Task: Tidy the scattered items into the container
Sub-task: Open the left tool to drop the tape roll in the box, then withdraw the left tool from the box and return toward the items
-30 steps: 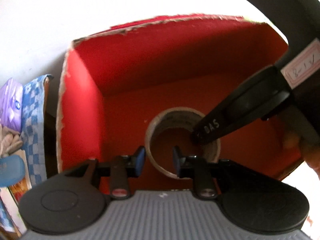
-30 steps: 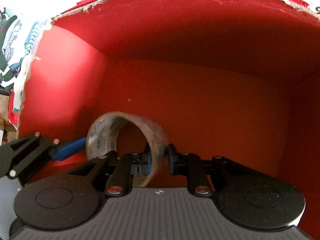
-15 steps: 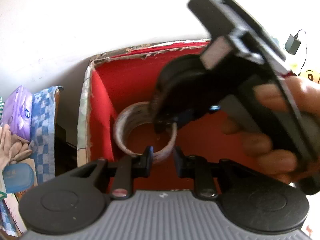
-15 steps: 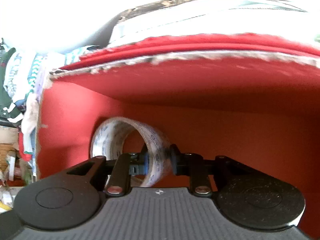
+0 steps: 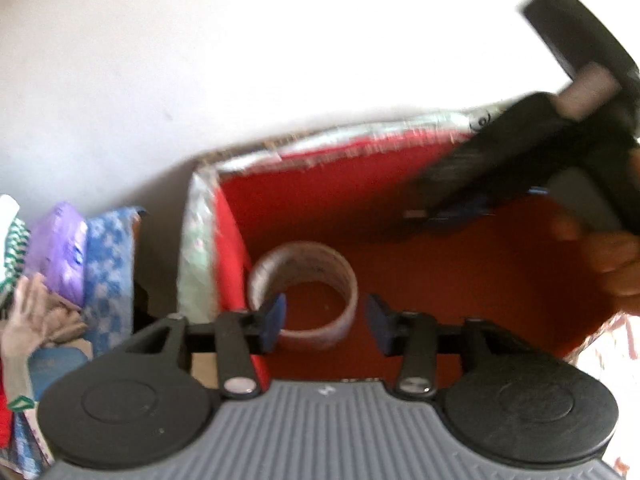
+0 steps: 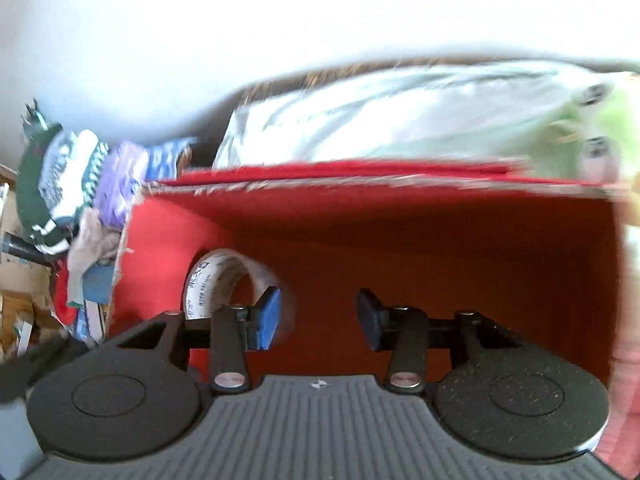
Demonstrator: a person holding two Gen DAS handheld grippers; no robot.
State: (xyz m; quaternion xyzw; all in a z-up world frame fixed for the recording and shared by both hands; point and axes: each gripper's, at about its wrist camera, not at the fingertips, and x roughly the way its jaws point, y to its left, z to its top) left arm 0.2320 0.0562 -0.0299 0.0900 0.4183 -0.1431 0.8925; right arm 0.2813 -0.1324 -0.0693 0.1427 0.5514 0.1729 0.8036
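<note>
A roll of clear packing tape point(image 5: 304, 272) lies on the floor of the red-lined box point(image 5: 460, 288), near its left wall. My left gripper point(image 5: 325, 322) is open and empty, above the box's near edge with the roll just beyond its left finger. My right gripper point(image 6: 318, 316) is open and empty; the tape roll point(image 6: 216, 280) stands behind its left finger. The right gripper's black body point(image 5: 520, 160) is seen blurred at the upper right of the left wrist view, over the box point(image 6: 440, 248).
A heap of clothes and bags point(image 5: 60, 264) lies left of the box, also seen in the right wrist view point(image 6: 72, 200). A pale green sheet point(image 6: 400, 120) lies behind the box. A white wall is beyond.
My right gripper has let go of the tape roll and opened, then pulled up and back out of the box. My left gripper has opened wider and also drawn back.
</note>
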